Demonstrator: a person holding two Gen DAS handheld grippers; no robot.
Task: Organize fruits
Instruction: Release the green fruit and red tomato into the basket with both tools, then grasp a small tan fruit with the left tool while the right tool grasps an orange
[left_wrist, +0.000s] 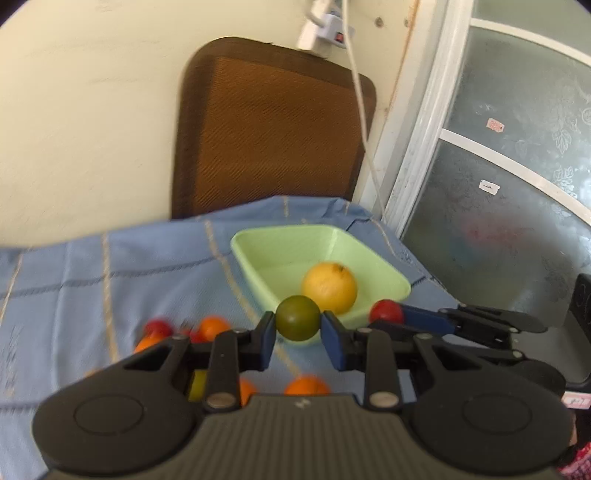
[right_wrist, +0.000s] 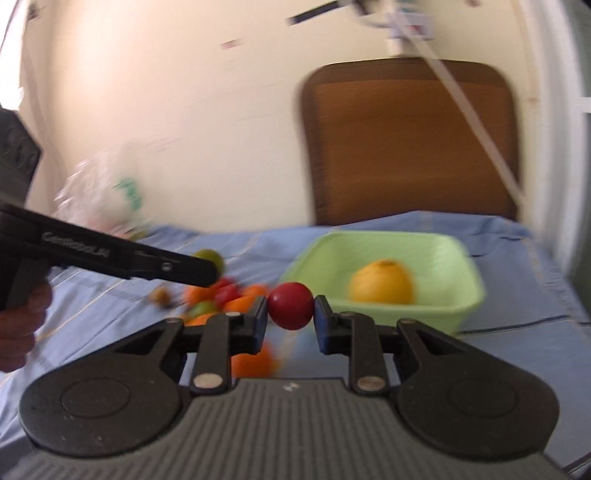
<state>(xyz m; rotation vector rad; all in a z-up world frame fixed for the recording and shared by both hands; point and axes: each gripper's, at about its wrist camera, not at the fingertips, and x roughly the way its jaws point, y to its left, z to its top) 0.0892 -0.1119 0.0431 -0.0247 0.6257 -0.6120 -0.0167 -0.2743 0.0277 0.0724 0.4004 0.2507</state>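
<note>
My left gripper (left_wrist: 297, 318) is shut on a small green fruit (left_wrist: 297, 317) and holds it above the near rim of the light green bowl (left_wrist: 391, 275). A large yellow fruit (left_wrist: 329, 290) lies in the bowl. My right gripper (right_wrist: 290, 306) is shut on a small red fruit (right_wrist: 290, 305), left of the bowl (right_wrist: 458, 258); it also shows in the left wrist view (left_wrist: 386, 312). A pile of orange, red and green fruits (right_wrist: 218, 295) lies on the blue cloth (right_wrist: 517, 332), also seen in the left wrist view (left_wrist: 210, 328).
A brown chair back (left_wrist: 273, 125) stands behind the table against the cream wall. A white cable (left_wrist: 364, 110) hangs in front of it. A frosted glass door (left_wrist: 517, 166) is to the right. A clear plastic bag (right_wrist: 107, 192) lies at the far left of the cloth.
</note>
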